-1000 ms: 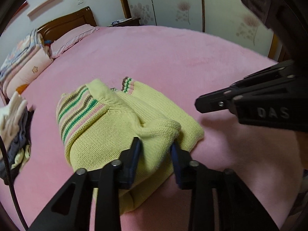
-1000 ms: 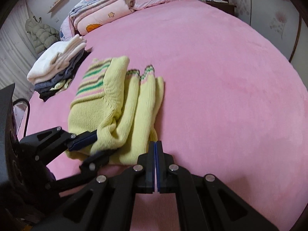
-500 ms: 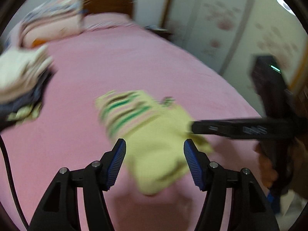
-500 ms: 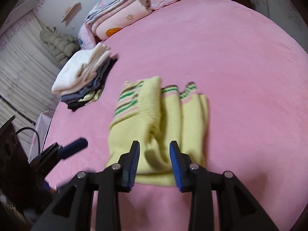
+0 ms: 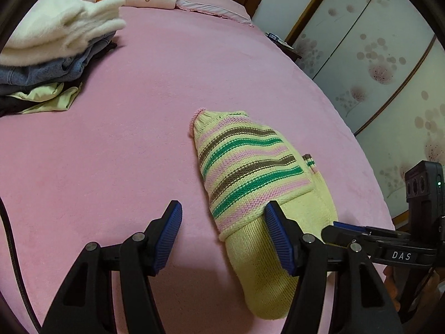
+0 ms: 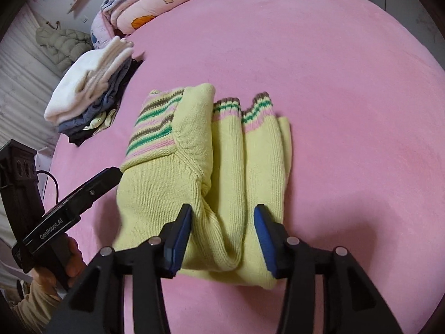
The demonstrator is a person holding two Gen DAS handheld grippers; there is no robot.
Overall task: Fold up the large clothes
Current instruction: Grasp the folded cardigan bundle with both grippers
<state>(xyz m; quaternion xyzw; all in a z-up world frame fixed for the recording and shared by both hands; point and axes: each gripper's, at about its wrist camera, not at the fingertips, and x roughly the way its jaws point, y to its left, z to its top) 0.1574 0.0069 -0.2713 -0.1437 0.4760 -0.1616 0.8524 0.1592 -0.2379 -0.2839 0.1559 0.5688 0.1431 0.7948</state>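
since the earlier frames both grippers have let go of the sweater and changed place: the left gripper point(image 5: 224, 236), which pinched a yellow fold one second ago, now stands released at the striped side of the bundle, and the right gripper point(image 6: 224, 239), which was fully closed over bare bed, is now over the near edge of the knit with its jaws opening.

largest first: the pink bed point(image 6: 319, 55) fills both views. on it, in the middle of the right wrist view, lies the yellow sweater point(image 6: 194, 172), folded into a thick bundle, the two striped cuffs point(image 6: 242, 108) side by side at its far end. in the upper left of the same view is a stack of folded clothes point(image 6: 91, 94), well apart from the sweater.

the folding step looks nearly finished; i judge the bundle is ready for a last fold or for moving to the stack. the next move calls for both grippers to close on the near edge, catching all layers together, because thick knit slips open easily.

no container is in view; the clothes lie directly on the bed.

in the right gripper a ridge of knit sits between the pads, not yet pressed.
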